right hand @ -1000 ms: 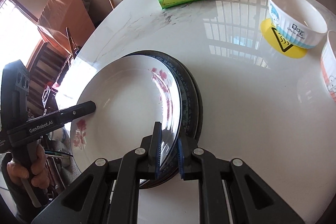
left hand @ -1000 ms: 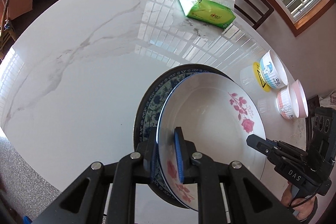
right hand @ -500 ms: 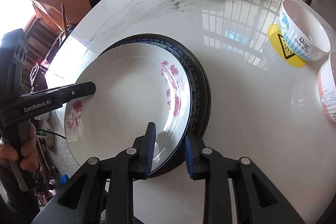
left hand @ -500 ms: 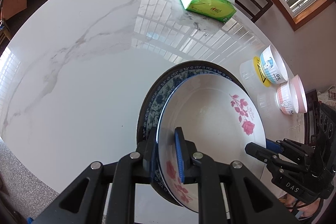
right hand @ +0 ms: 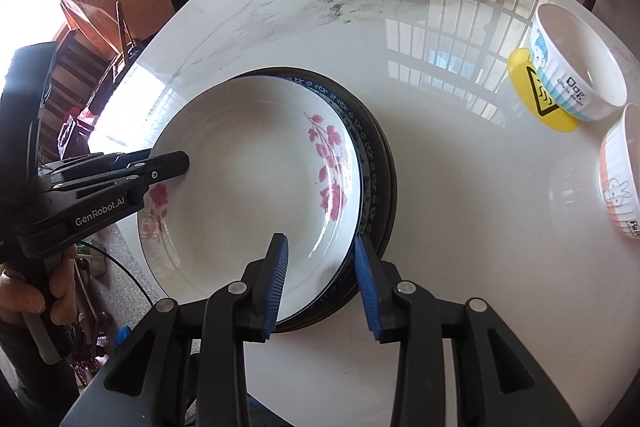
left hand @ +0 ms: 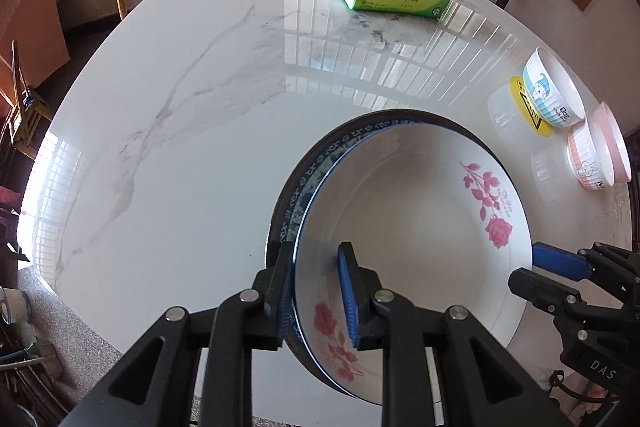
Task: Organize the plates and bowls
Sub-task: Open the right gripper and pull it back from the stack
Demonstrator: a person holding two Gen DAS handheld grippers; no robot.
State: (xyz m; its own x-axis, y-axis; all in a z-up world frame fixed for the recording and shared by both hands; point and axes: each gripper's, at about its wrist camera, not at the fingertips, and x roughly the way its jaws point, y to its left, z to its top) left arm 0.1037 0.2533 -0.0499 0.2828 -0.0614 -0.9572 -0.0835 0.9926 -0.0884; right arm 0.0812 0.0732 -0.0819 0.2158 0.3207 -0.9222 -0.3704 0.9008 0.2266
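White rose-printed plate (left hand: 416, 227) sits on top of a blue-patterned plate (left hand: 316, 167) and a dark plate on the white marble worktop (left hand: 180, 107). Left hand-held gripper (left hand: 316, 291) straddles the rose plate's near rim — jaws have just been opening, pads off the rim. Right hand-held gripper (right hand: 320, 279) straddles the opposite rim, jaws likewise just opening, clear gap both sides. Blue-striped white bowl (right hand: 576, 67) and pink-striped bowl (right hand: 622, 179) stand side by side, apart from the stack.

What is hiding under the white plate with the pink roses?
Under the rose plate lies a blue-patterned plate, with a dark plate's rim below. Only their edges show; their middles are covered.
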